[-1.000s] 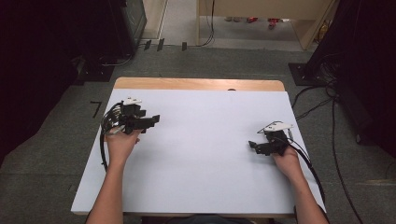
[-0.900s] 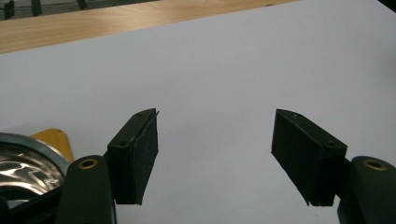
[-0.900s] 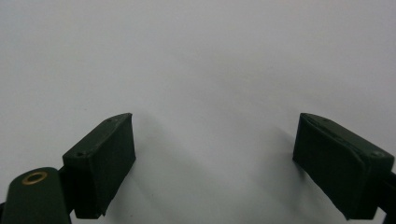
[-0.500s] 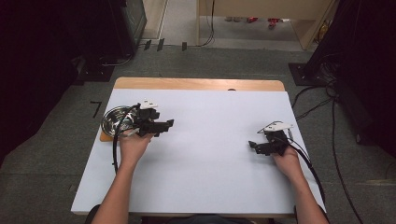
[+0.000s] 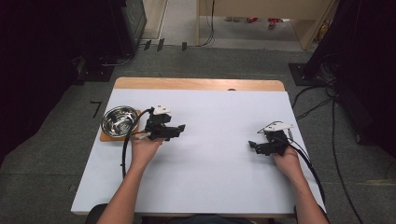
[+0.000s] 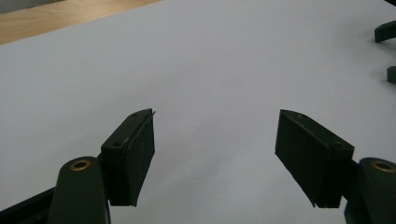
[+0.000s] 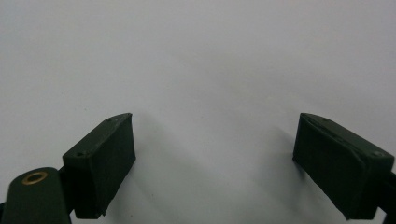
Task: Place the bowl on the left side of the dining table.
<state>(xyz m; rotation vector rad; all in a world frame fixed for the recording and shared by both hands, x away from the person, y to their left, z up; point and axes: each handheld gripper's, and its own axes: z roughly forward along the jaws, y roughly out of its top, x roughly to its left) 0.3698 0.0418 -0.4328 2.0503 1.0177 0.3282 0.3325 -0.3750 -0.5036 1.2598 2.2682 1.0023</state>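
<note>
A shiny steel bowl [image 5: 118,120] stands on a small wooden mat [image 5: 106,136] at the table's left edge. My left gripper [image 5: 180,130] is just to the right of the bowl and points right, away from it. In the left gripper view it [image 6: 215,154] is open, with bare white tabletop between its pads. My right gripper [image 5: 252,145] rests near the right side of the table and points left. In the right gripper view it [image 7: 215,158] is also open and holds nothing.
The white table top [image 5: 210,163] has a wooden strip [image 5: 196,84] along its far edge. Cables [image 5: 322,93] lie on the grey floor to the right, and dark equipment stands at both sides. The right gripper's fingertips [image 6: 385,32] show far off in the left gripper view.
My left gripper has moved right, away from the bowl, which now shows in full on its mat. The right gripper has stayed where it was.
</note>
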